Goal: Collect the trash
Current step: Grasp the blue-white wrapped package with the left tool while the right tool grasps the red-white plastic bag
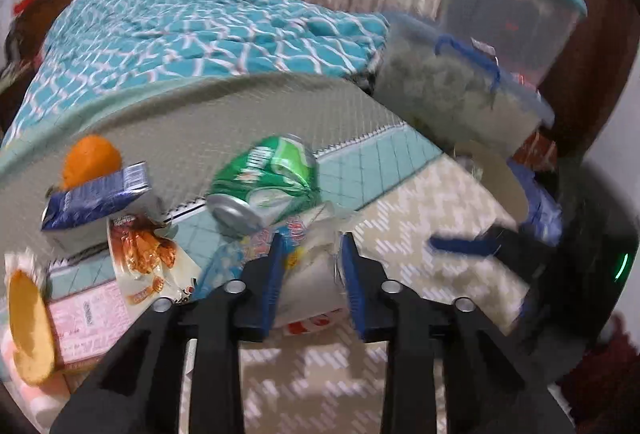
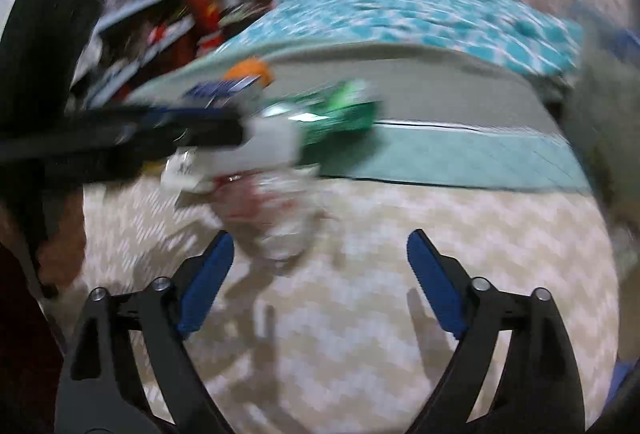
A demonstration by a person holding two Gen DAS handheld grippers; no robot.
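Observation:
In the left wrist view my left gripper (image 1: 312,246) is shut on a white crumpled wrapper (image 1: 308,286) with red print. Just beyond it lie a crushed green can (image 1: 266,184), a blue and white carton (image 1: 96,200), an orange fruit (image 1: 92,158) and a snack wrapper (image 1: 144,258). In the blurred right wrist view my right gripper (image 2: 320,246) is open and empty above the patterned floor, with a clear crumpled plastic bottle (image 2: 276,222) just ahead of its left finger. The left gripper (image 2: 160,138) reaches in from the left there, near the green can (image 2: 340,112).
A bed with a teal patterned quilt (image 1: 208,30) stands behind the trash. Clear storage bins (image 1: 460,82) with blue handles stack at the right. A pink printed package (image 1: 88,322) and a yellow round item (image 1: 28,330) lie at the left. A cluttered shelf (image 2: 152,14) stands far left.

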